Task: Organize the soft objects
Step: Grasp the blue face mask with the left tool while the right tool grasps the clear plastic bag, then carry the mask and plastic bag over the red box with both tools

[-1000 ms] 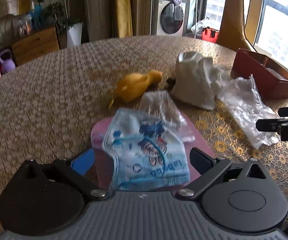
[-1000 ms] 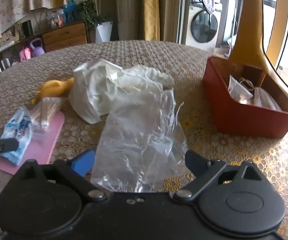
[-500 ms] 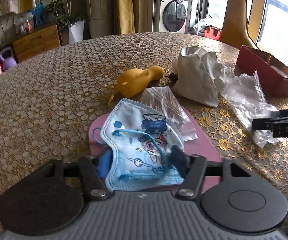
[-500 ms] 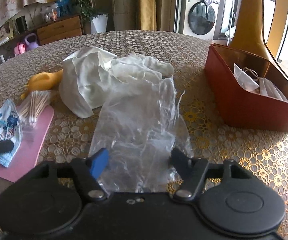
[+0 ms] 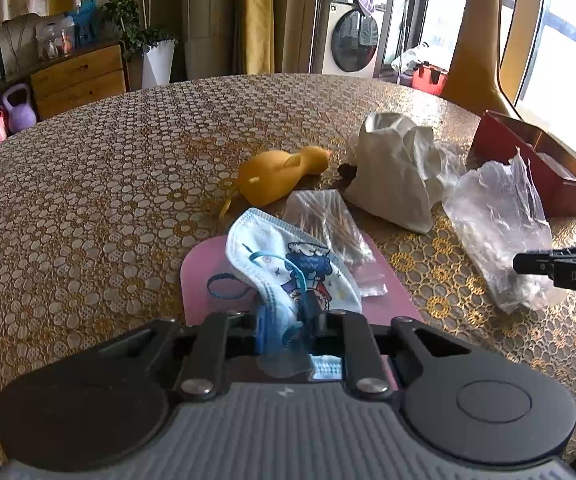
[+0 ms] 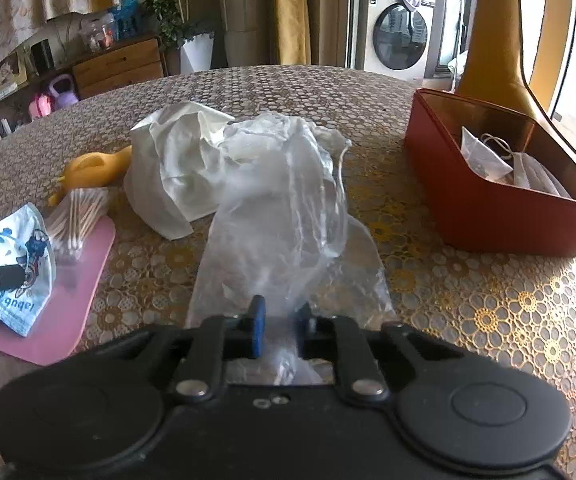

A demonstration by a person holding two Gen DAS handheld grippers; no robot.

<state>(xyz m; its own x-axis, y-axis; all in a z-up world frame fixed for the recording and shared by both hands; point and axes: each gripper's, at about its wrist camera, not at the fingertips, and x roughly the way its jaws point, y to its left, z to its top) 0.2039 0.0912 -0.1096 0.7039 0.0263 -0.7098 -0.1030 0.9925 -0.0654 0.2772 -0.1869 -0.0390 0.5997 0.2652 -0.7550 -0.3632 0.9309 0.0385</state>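
Blue pads of the left claw (image 5: 283, 330) are now clenched on the near edge of the child's face mask (image 5: 288, 264); one second ago they stood wide apart on either side of it, and half a second ago they were half closed. The right claw (image 6: 277, 326) has made the same change and now grips the near end of the clear plastic bag (image 6: 283, 200). Both grasps thus appear complete, and the likely next step is to lift each soft item and carry it toward the red box (image 6: 484, 216) at far right, which already holds pale folded items.

The mask, printed with a cartoon figure, rises from the left claw and bends away from it; its long axis runs from the claw toward the far left, and its far part lies over the pink mat (image 5: 203, 276). A blue ear loop (image 5: 223, 286) trails on the mat to the left. The bag's long axis runs near to far, straight away from the right claw, its far end puckered upward against the crumpled white cloth (image 6: 171, 168).

Beyond the mask lie a packet of cotton swabs (image 5: 332, 220), partly on the mat, and a yellow rubber duck (image 5: 279, 176), its head pointing right toward the cloth. All rest on the worktop (image 5: 107, 200), covered in gold lace.
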